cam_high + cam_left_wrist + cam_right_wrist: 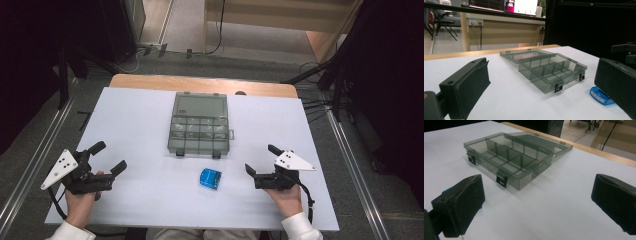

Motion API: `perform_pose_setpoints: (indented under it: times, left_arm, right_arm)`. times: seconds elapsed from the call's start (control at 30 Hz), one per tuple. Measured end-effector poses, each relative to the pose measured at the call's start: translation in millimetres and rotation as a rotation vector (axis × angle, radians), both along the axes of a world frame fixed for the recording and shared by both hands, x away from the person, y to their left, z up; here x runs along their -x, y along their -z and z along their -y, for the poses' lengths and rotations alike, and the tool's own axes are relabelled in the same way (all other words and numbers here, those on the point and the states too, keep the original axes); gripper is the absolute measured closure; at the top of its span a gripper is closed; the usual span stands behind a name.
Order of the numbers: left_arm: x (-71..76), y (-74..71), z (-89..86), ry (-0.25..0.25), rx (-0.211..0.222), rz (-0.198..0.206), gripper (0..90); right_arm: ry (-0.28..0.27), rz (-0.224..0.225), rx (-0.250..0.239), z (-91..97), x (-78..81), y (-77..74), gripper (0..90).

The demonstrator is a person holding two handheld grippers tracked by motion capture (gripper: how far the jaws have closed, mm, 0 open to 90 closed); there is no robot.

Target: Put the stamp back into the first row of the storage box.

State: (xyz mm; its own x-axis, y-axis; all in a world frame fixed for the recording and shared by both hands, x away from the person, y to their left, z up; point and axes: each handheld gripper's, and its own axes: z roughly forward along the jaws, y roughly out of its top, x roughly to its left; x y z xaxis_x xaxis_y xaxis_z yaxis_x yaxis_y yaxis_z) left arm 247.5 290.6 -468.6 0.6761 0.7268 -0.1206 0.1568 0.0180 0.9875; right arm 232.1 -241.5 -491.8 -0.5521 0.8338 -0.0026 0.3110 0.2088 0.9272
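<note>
Two grippers rest low on the white table (135, 125), one in each of your hands, and both stand wide open with nothing between their jaws. From the high view you get the whole layout: your left gripper (107, 157) sits near the left front of the table, your right gripper (261, 159) near the right front, and a small blue object (210, 178) lies on the table between them, closer to your right gripper than to your left. Behind it, toward the middle of the table, a smoky clear plastic box (199, 131) lies with its lid folded flat back and its divided compartments facing up. The left gripper view adds what the high view cannot: the box (551, 71) seen from low down, its two dark latches hanging at the front wall, and the blue object (600, 96) partly hidden behind the right-hand jaw, just beside the box's near corner but not touching it. Your left gripper (544, 82) frames the box in its open gap. In the right gripper view, your right gripper (536, 202) also looks toward the box (511, 157), and a label shows on the box's near side wall; a sliver of the blue object (446, 191) peeks out behind the left-hand jaw. What the compartments hold cannot be told from any view. Neither gripper touches the blue object or the box.
</note>
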Motion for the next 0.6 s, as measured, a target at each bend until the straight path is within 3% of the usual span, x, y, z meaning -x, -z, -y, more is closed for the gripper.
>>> perform_pose_setpoints:
  times: [0.6]
  left_arm:
    - [0.2,0.0,-1.4,0.004,0.025,-0.006,0.0]
  right_arm:
    - [-0.073,-0.109,0.091,-22.8,-7.9,3.2,0.0]
